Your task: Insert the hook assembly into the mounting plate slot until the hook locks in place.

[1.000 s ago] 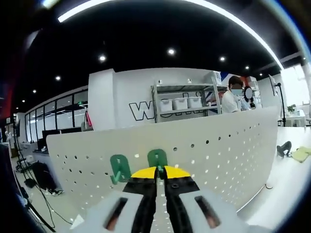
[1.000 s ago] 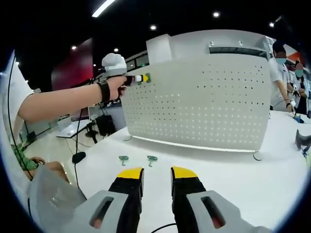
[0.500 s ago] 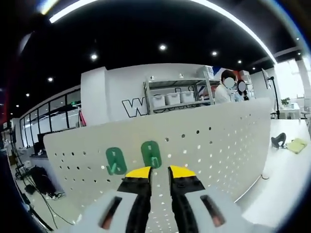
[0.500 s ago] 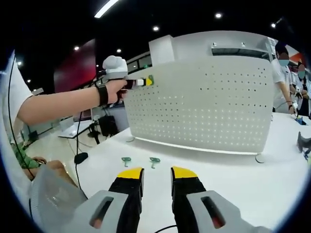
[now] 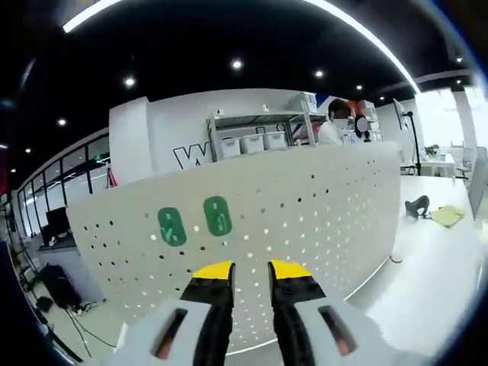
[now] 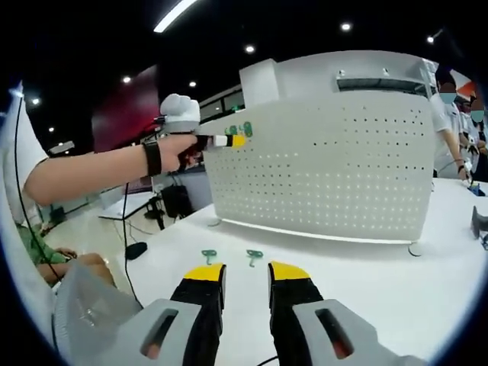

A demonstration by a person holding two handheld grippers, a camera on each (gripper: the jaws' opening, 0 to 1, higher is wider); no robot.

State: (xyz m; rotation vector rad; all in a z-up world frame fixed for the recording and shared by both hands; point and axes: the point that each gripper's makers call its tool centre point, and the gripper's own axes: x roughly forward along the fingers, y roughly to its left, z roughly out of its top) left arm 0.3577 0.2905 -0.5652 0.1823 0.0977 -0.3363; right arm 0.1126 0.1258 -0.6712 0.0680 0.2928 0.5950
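Observation:
The white perforated mounting plate [image 5: 305, 206] stands upright on the table. Two green hooks hang side by side on its upper left, one hook [image 5: 171, 226] left of the other hook [image 5: 217, 216]. My left gripper [image 5: 250, 271] is open a short way back from the plate, with nothing between its yellow tips. In the right gripper view the plate [image 6: 328, 168] stands across the table, and the left gripper [image 6: 229, 141] is held by a hand beside the mounted hooks [image 6: 240, 130]. Two more green hooks [image 6: 209, 255] [image 6: 255, 256] lie on the table just ahead of my open right gripper [image 6: 245, 273].
The person's bare arm [image 6: 91, 164] reaches across the left of the right gripper view. A dark object [image 5: 415, 206] and a yellow cloth [image 5: 446, 216] lie on the table at the right. People [image 6: 442, 107] stand behind the plate, near shelves with bins [image 5: 259, 141].
The left gripper, shut on a green hook at the plate before, has opened and drawn back. That hook now hangs on the plate beside the other. The right gripper stays put.

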